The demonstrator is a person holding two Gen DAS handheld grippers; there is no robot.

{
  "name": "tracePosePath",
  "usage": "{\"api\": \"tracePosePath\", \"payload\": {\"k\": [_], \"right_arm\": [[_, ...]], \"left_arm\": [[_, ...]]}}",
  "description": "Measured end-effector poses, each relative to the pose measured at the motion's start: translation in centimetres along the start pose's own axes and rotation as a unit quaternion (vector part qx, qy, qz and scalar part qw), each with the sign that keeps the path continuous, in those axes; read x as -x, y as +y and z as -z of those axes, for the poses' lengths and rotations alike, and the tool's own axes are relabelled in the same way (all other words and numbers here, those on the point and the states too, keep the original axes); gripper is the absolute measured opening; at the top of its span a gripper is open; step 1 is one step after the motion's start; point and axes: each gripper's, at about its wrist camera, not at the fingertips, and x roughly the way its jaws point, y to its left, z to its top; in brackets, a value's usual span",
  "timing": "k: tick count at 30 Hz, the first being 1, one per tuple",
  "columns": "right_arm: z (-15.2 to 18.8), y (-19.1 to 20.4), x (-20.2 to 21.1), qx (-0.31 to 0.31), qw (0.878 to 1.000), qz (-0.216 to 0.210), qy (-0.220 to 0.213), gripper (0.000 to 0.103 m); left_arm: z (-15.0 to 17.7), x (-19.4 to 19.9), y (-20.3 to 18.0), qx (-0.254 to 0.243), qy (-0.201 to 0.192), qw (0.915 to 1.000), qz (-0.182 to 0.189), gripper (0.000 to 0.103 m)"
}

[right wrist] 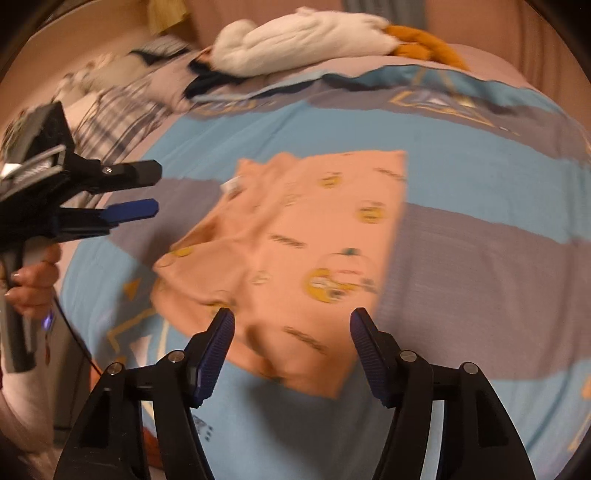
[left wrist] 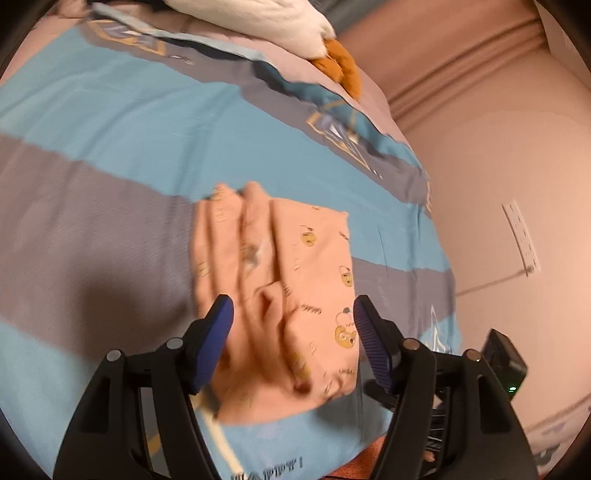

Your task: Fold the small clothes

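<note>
Peach-coloured small cotton garment with yellow cartoon-face prints [left wrist: 280, 291] [right wrist: 295, 254] lies folded on the bedspread of blue and grey stripes [left wrist: 110, 122] [right wrist: 480, 192], roughly mid-bed, spanning a blue band and a grey band. Layered fold ridges run along one side of the garment; a small white label [right wrist: 232, 184] shows at its far edge in the right wrist view. Both views motion-blurred.

Left gripper [left wrist: 293, 308] [right wrist: 157, 189]: black frame, blue ribbed pads, jaws spread wide, gripping nothing. It hangs over the near end of the garment; contact with the cloth cannot be told. In the right wrist view it sits at the left side, off the garment, with the person's left hand [right wrist: 35, 288] around its handle.

Right gripper [right wrist: 291, 319]: same build, jaws wide apart, nothing between them, over the garment's near edge.

White plush toy with orange feet [left wrist: 295, 26] [right wrist: 306, 37] lies at the far end of the bed. White power strip [left wrist: 521, 236] hangs on the pink wall [left wrist: 498, 155], beside the bed.
</note>
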Motion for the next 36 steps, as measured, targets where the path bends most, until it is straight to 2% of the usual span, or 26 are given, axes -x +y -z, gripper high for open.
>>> {"api": "tracePosePath", "payload": {"k": [6,12,15,18,20,21,22,23,25,32,36], "right_arm": [[0.6,-2.4,1.3,-0.054,0.998,0.029,-0.018,0.065],[1.1,-3.2,1.2,-0.072,0.997,0.034,-0.019,0.065],[1.3,-3.6,1.3,-0.073,0.997,0.029,-0.019,0.065],[1.4,-3.9,1.1,-0.080,0.996,0.030,-0.017,0.065],[1.4,-4.0,1.2,-0.083,0.996,0.029,-0.017,0.065],[1.5,-4.1,1.2,-0.084,0.996,0.028,-0.018,0.065],[1.5,-4.1,1.2,-0.086,0.996,0.027,-0.018,0.065],[1.6,-4.2,1.2,-0.088,0.996,0.027,-0.017,0.065],[1.6,-4.2,1.1,-0.091,0.995,0.028,-0.017,0.065],[1.4,-4.0,1.3,-0.082,0.996,0.024,-0.023,0.065],[1.1,-3.6,1.2,-0.073,0.997,0.019,-0.026,0.065]], "left_arm": [[-1.9,-4.8,-0.5,-0.010,0.041,0.9989,-0.018,0.067],[-2.6,-7.2,-0.3,-0.026,0.058,0.9948,-0.080,0.066],[-2.8,-7.9,0.3,-0.013,0.075,0.9961,-0.046,0.065],[-3.0,-8.6,0.4,-0.005,0.083,0.9961,-0.029,0.059],[-3.1,-9.5,0.2,-0.012,0.092,0.9956,-0.016,0.055],[-3.0,-10.0,0.3,-0.008,0.100,0.9948,-0.014,0.045],[-3.0,-10.5,0.4,-0.004,0.108,0.9940,-0.019,0.025],[-2.8,-10.8,0.5,-0.007,0.111,0.9933,-0.033,0.016],[-2.5,-10.5,0.2,-0.018,0.094,0.9946,-0.039,0.010],[-1.7,-5.8,-3.0,-0.088,0.040,0.9932,-0.066,0.010],[-1.2,-5.0,-2.4,-0.105,0.033,0.9889,-0.100,0.010]]}}
